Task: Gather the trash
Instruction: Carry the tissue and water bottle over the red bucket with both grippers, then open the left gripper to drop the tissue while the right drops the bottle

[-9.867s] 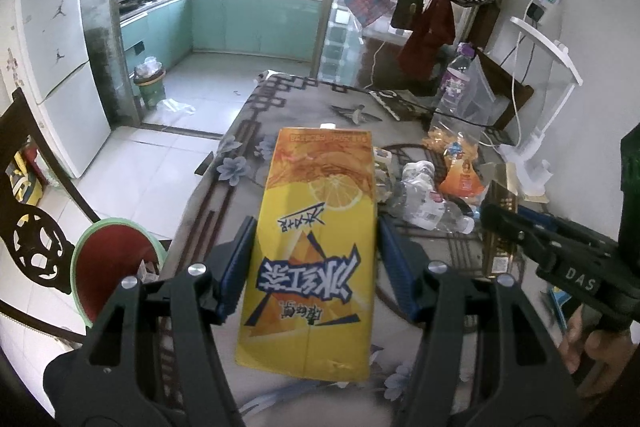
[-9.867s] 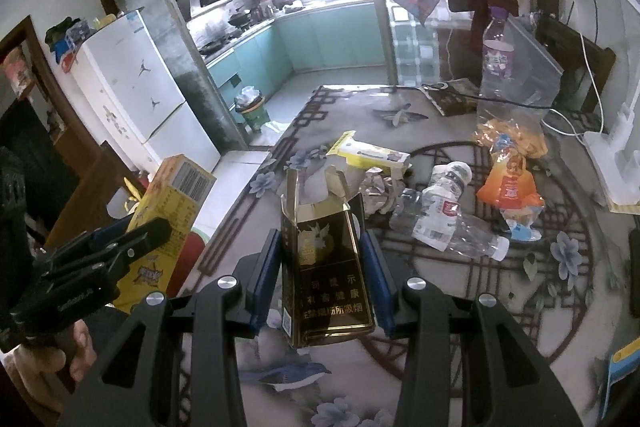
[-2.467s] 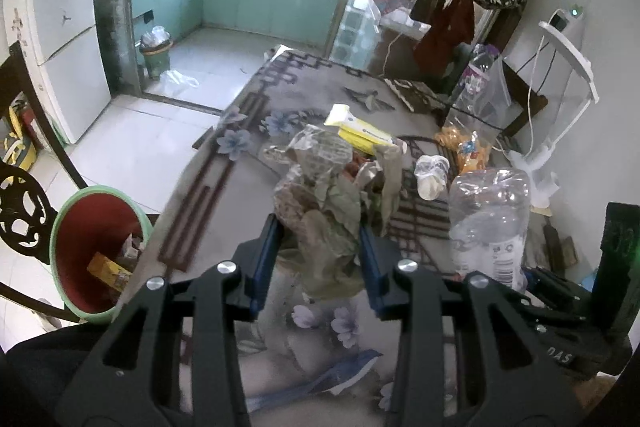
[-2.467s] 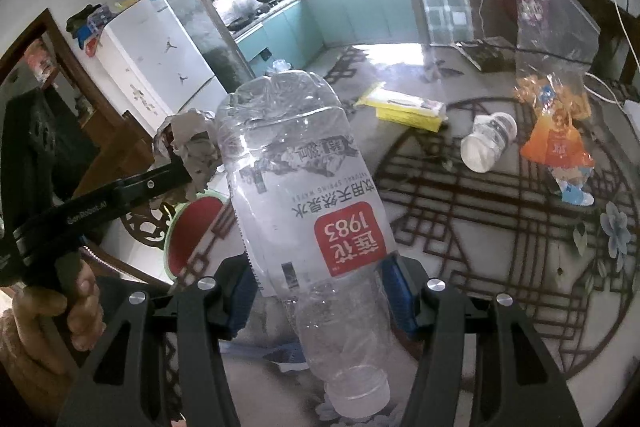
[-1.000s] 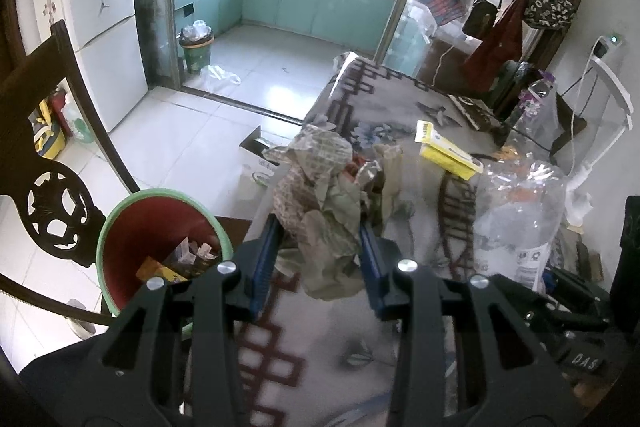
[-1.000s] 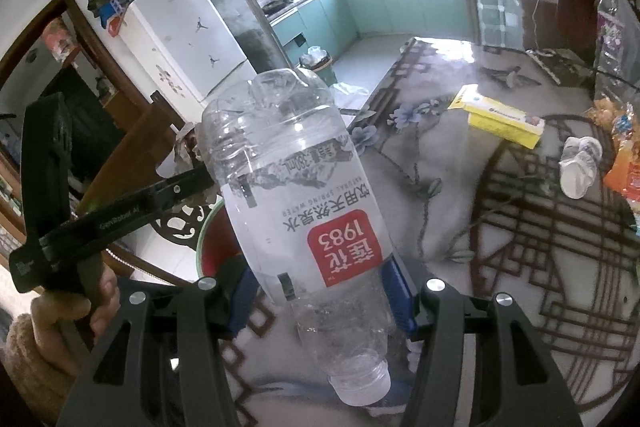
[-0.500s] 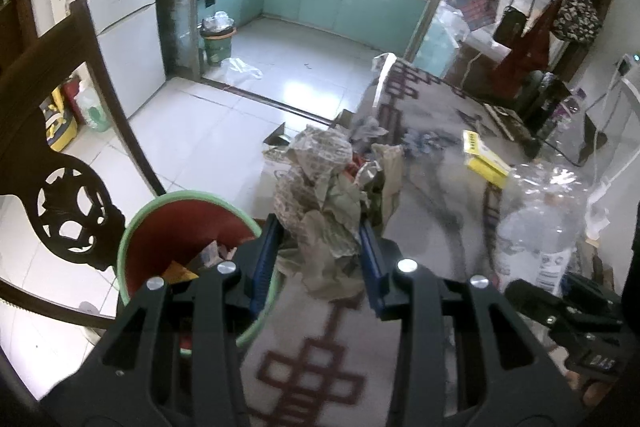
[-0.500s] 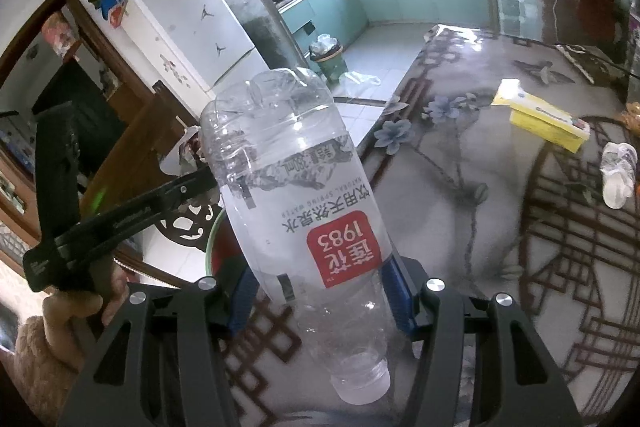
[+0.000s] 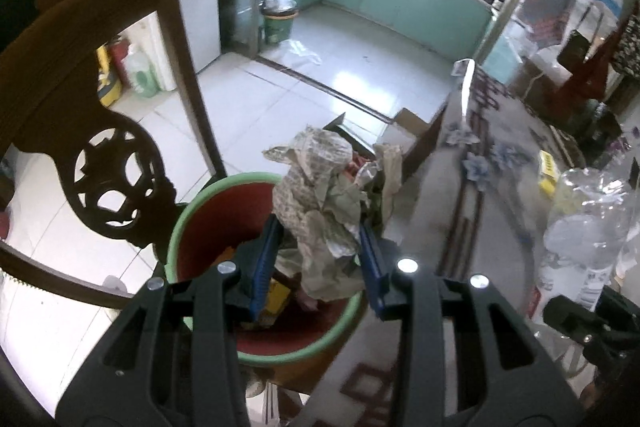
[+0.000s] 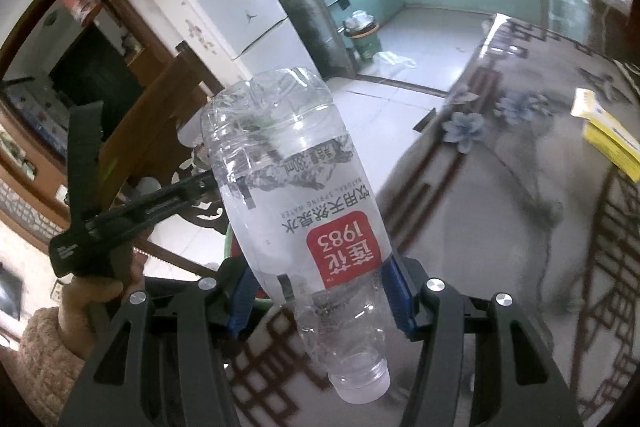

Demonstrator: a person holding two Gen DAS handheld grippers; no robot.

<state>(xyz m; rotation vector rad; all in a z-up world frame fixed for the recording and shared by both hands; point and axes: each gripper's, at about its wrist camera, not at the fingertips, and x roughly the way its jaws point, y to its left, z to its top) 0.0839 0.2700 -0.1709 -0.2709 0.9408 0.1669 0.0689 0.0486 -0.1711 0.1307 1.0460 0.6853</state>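
Observation:
My left gripper (image 9: 318, 263) is shut on a crumpled wad of paper and wrappers (image 9: 326, 203). The wad hangs over the red bin with a green rim (image 9: 200, 211) on the floor, which holds a yellow carton (image 9: 276, 301) and other scraps. My right gripper (image 10: 320, 297) is shut on a clear plastic water bottle (image 10: 296, 199) with a red label, cap end toward the camera. In the left wrist view that bottle (image 9: 588, 227) shows at the right edge. In the right wrist view the left gripper's handle (image 10: 120, 215) sits left of the bottle, and the bin is mostly hidden behind it.
A dark carved wooden chair (image 9: 100, 131) stands left of the bin. The table with a flowered cloth (image 10: 500, 195) stretches to the right and carries a yellow box (image 10: 608, 139). A cardboard box (image 9: 404, 123) lies on the tiled floor beyond the bin. A small green bin (image 9: 278, 21) stands by the fridge.
Both grippers have swung left off the table toward the floor bin. The paper wad now hangs over the bin's opening; the bottle has followed, still near the table's edge. Both grips are unchanged.

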